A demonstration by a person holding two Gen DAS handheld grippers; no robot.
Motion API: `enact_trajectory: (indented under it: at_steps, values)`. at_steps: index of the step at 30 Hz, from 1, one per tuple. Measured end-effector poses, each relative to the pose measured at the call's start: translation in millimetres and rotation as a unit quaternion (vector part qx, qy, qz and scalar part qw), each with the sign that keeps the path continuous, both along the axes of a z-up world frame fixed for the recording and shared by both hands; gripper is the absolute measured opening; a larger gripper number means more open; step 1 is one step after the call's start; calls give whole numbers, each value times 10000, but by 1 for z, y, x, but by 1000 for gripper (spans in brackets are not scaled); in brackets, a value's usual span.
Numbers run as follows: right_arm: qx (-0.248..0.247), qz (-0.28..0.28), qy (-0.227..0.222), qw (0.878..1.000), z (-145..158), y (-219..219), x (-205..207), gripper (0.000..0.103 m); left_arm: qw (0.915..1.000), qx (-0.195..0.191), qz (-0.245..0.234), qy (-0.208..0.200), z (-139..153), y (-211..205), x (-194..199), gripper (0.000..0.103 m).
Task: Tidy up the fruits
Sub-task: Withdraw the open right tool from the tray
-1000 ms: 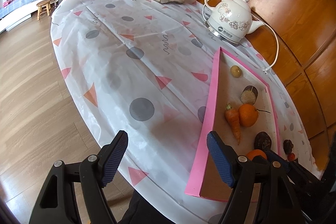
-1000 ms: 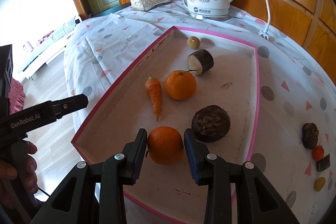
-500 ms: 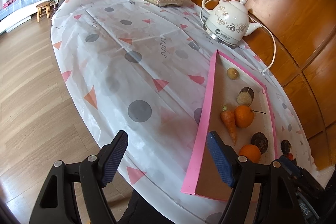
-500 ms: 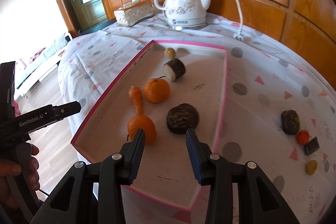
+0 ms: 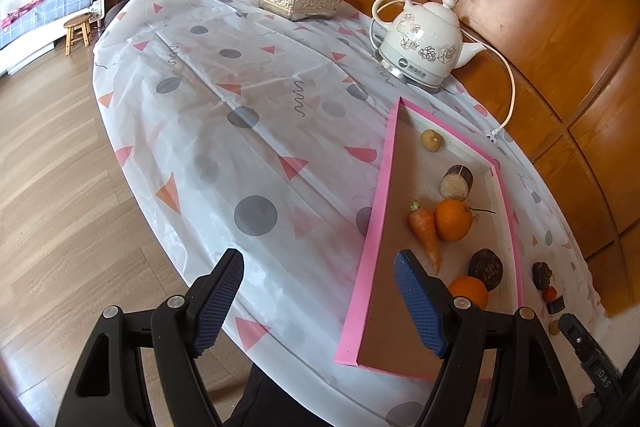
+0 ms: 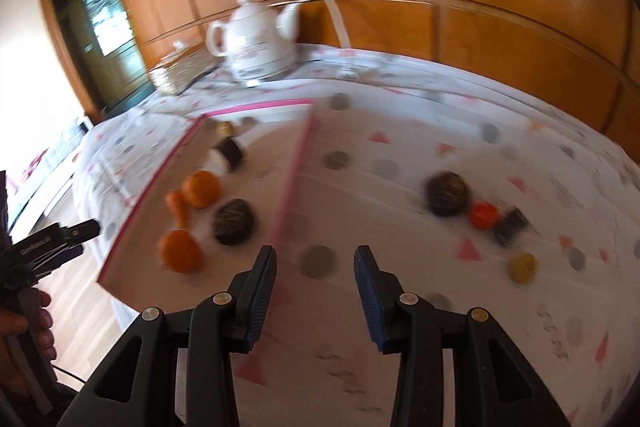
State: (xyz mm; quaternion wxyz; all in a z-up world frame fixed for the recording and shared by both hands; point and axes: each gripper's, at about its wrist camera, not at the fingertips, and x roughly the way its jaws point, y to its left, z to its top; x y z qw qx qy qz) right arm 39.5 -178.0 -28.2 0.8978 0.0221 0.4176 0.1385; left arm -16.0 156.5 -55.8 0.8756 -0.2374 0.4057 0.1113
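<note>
Fruit still waits outside the pink tray (image 6: 294, 163): ahead and to the right of the right gripper (image 6: 315, 291) lie a dark round fruit (image 6: 447, 194), a small red fruit (image 6: 484, 215), a dark block (image 6: 511, 226) and a small yellow fruit (image 6: 522, 267) on the tablecloth (image 6: 400, 163). The right view is blurred, so fine detail is not sure. This gripper holds nothing, its fingers spread wide above the cloth, with the tray edge just to their left. The left gripper (image 5: 320, 303) is also wide apart and empty, over the near table edge. I judge the step is to fetch the next loose piece; the next move calls for bringing the right fingers around one of them, probably the dark round fruit.
</note>
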Motion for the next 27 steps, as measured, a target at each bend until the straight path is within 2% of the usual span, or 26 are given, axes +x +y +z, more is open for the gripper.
enact_trajectory:
  at_steps: [8,14,18,22,27]
  values:
    - [-9,-990,217,9948,-18,-76,-13,41,9999,76,-78,-10,3,-6,2,78]
    - [-59,-1922,309,9809,-28,-136,-29,41,9994,212,-225,-128,12,-14,5,78]
    - [-110,-2664,377,9631,-35,-178,-39,41,9986,302,-403,-187,18,-24,8,78]
    - [-114,-3445,448,9376,-43,-217,-53,41,9966,395,-678,-245,25,-39,13,78]
    - [-219,-4121,514,9094,-52,-251,-69,41,9924,494,-1085,-305,34,-61,21,78]
